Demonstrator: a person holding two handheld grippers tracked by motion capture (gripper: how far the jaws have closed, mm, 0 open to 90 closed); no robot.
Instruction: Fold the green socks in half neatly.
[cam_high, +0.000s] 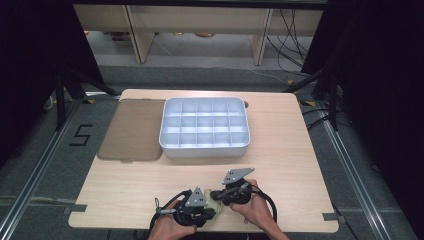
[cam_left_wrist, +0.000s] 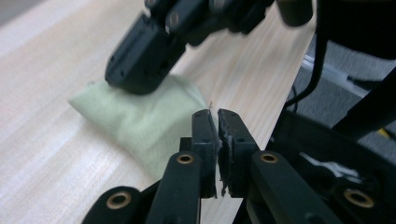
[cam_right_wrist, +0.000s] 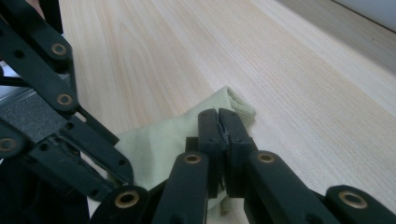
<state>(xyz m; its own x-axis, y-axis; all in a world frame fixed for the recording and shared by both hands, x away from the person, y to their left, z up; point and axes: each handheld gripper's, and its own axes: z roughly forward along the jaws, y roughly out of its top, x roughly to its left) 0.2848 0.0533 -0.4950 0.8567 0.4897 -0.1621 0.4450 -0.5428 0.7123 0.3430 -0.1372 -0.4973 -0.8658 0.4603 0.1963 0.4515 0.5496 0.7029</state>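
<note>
Green cloth (cam_right_wrist: 159, 140) lies under both closed tools

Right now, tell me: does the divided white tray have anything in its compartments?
No. In the high view every compartment of the white tray shows only its bare bottom, and the green cloth lies near the table's front edge instead.

In the high view, the pale green cloth (cam_high: 216, 205) near the table's (cam_high: 300, 150) front edge was mostly hidden under the left gripper (cam_high: 197, 210) and the right gripper (cam_high: 227, 192); its shape could not be told. The person's forearms were cut off by the bottom edge. In the left gripper view, the right gripper (cam_left_wrist: 140, 70) was blurred and cut off at the top edge, covering the cloth's far part. In the right gripper view, the jaws hid the cloth's near part.
</note>
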